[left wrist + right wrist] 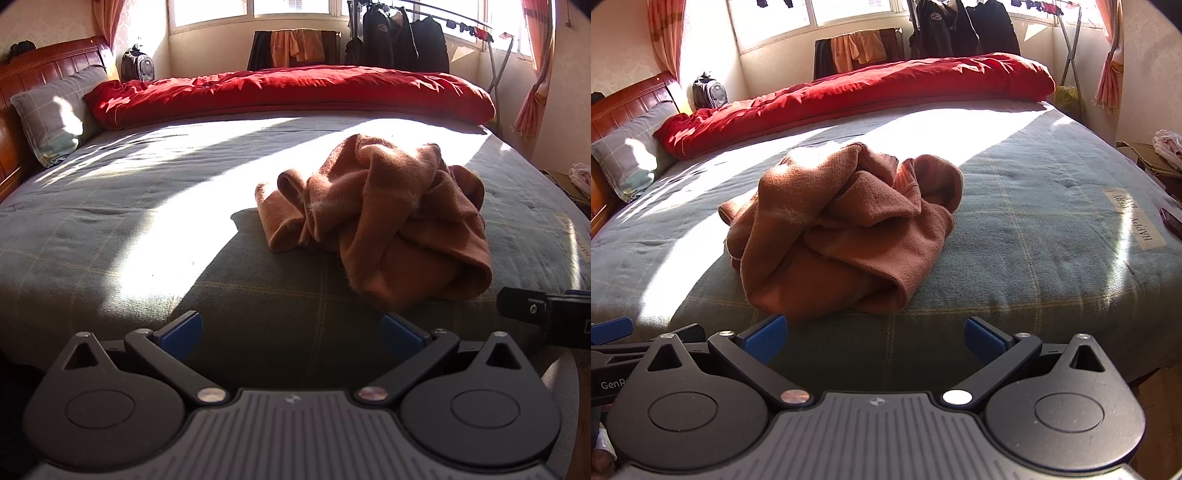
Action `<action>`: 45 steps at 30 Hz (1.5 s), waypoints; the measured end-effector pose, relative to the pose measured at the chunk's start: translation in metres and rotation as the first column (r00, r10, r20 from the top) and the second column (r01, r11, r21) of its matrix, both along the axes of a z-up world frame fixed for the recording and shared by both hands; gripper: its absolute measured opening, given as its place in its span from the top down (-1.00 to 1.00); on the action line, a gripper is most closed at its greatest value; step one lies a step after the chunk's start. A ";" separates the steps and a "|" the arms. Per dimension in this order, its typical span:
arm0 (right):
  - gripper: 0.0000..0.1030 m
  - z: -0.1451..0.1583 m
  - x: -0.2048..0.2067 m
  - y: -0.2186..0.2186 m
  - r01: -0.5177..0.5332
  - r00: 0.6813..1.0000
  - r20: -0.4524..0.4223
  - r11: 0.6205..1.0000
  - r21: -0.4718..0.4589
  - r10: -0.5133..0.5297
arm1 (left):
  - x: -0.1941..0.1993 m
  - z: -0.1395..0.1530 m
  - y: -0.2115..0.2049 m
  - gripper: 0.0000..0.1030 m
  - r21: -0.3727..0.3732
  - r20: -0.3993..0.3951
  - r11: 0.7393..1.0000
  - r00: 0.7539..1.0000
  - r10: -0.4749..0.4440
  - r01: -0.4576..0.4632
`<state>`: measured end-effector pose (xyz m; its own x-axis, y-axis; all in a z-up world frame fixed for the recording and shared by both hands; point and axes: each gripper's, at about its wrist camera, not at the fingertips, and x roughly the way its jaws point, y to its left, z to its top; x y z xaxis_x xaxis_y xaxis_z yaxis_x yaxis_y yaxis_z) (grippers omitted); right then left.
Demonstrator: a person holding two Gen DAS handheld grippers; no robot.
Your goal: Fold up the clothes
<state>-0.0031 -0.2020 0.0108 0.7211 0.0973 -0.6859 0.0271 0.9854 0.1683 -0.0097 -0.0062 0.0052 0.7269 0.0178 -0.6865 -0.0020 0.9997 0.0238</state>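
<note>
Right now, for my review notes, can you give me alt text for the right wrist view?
A crumpled rust-brown garment lies in a heap on a grey-green checked bed cover, just ahead of the open right gripper, whose blue-padded fingers hold nothing. A red quilt lies folded along the far side of the bed, with a grey pillow against the wooden headboard on the left and sunlit windows beyond.
</note>
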 end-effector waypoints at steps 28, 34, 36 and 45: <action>-1.00 -0.005 0.048 -0.005 -0.023 1.000 0.014 0.999 0.022 0.023 | 0.050 -0.012 0.005 -0.99 -0.050 -0.020 0.999 1.000 0.003 -0.004; -1.00 -0.002 0.079 -0.003 -0.040 0.999 -0.003 0.999 0.027 0.040 | 0.078 -0.013 0.010 -0.99 -0.059 -0.040 0.998 0.999 0.011 -0.013; -1.00 0.000 0.090 -0.003 -0.041 0.999 -0.009 0.999 0.030 0.041 | 0.087 -0.011 0.011 -0.99 -0.053 -0.043 0.998 0.999 0.020 -0.022; -1.00 0.002 0.131 -0.004 -0.049 0.998 -0.026 0.998 0.049 0.050 | 0.122 -0.008 0.020 -0.99 -0.052 -0.066 0.996 0.996 0.063 -0.066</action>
<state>0.1280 -0.2058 0.0130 0.6960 0.1658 -0.6987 -0.0166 0.9764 0.2152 0.1127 0.0141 -0.0030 0.6799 0.0248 -0.7329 -0.0668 0.9974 -0.0283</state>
